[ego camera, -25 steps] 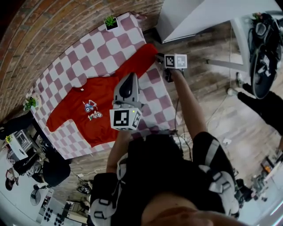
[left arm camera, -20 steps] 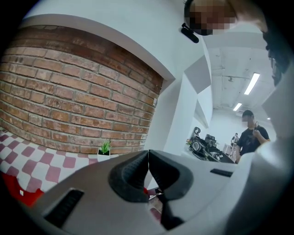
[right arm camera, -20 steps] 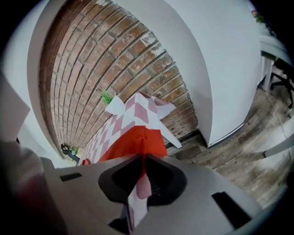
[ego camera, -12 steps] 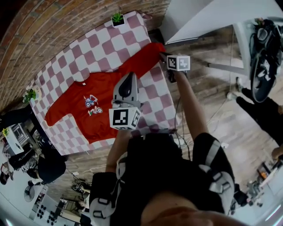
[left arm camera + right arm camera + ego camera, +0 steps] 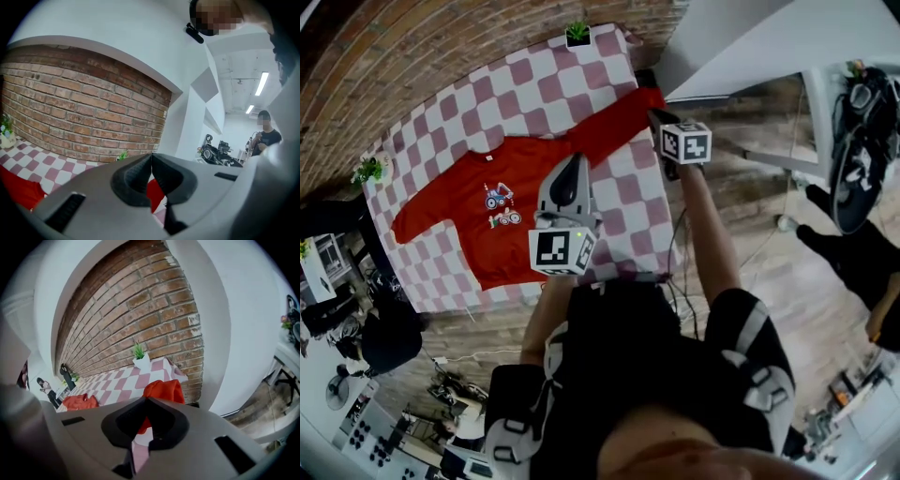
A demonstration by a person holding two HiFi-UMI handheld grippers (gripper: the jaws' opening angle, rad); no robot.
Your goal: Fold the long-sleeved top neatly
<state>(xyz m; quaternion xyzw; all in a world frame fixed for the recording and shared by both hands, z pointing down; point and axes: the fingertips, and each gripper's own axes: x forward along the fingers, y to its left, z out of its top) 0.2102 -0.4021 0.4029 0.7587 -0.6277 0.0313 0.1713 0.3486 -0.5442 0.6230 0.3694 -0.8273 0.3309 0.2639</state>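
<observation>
Nearest, the left claw (image 5: 574,164) is held out over the near half of the tabletop (image 5: 623,202). In its own view the left claw (image 5: 151,155) has its two pads pressed tip to tip with nothing between them. A sliver of red shows only through the gap behind the tips.

A little farther and off to the right, the right claw (image 5: 657,115) hangs at the tabletop's right end. The right claw (image 5: 146,400) is likewise closed tip to tip. The red seen around it lies beyond the pads, and I judge it is not pinched.

The long-sleeved top (image 5: 511,220) lies spread flat, print side up, on the checked cloth. Its hem is toward the person and its collar toward the wall. Its long axis runs sleeve to sleeve, from the far-left cuff (image 5: 403,228) up to the right sleeve (image 5: 614,122).

That right sleeve (image 5: 161,389) ends just ahead of the right claw, so the right hand is plainly the nearer one for the first fold. The left claw sits above the body's right flank.

Beyond the top stand a small potted plant (image 5: 578,32) and the brick wall (image 5: 403,56).
</observation>
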